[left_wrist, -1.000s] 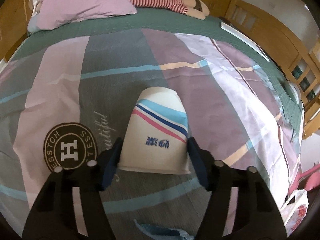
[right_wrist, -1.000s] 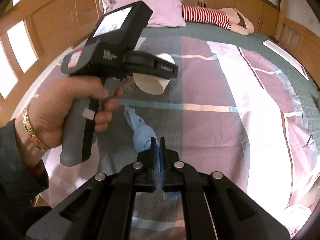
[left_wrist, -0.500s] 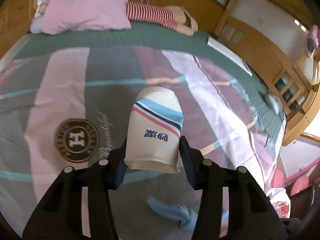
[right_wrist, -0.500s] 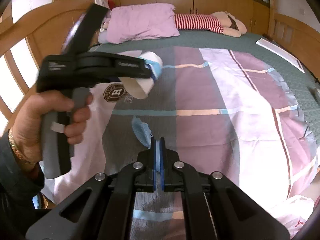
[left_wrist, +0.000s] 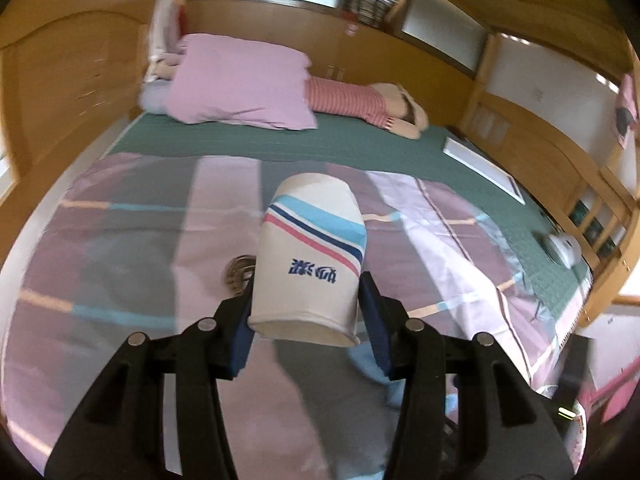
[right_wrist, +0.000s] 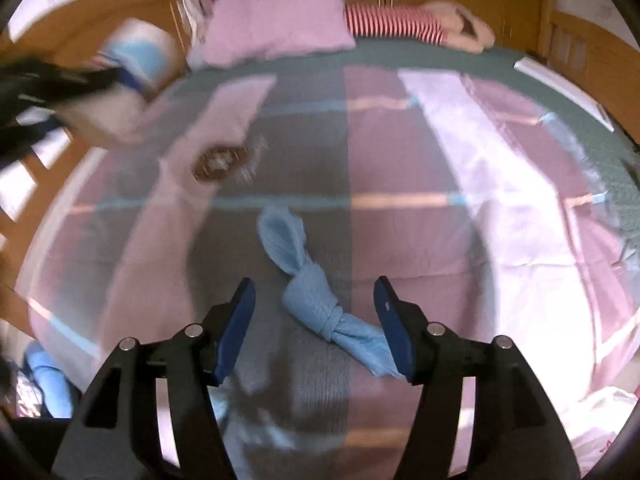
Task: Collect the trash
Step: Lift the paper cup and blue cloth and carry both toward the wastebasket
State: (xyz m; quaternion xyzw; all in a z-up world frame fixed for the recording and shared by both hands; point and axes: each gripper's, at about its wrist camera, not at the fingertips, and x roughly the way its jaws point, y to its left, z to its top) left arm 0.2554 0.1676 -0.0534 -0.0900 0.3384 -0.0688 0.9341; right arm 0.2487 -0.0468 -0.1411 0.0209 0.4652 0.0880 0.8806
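Paper cup [left_wrist: 310, 256], striped, lifted clear above the middle of the bed [left_wrist: 120, 240], base pointing forward, presumably for carrying to the trash. Clamped at its rim end by the left gripper [left_wrist: 306, 318], jaws narrowed onto both sides. Knotted blue rag [right_wrist: 316, 300] lying on the quilt toward the foot edge, framed by the right gripper [right_wrist: 316, 322], jaws spread wide, touching nothing.

We see a white paper cup [left_wrist: 310, 258] banded in light blue, navy and pink, with blue lettering. Beyond it lies a pink pillow [left_wrist: 240, 82] on a green bedspread [left_wrist: 360, 152]. A light blue knotted cloth [right_wrist: 308, 284] rests on the pink-and-grey striped quilt [right_wrist: 460, 216].
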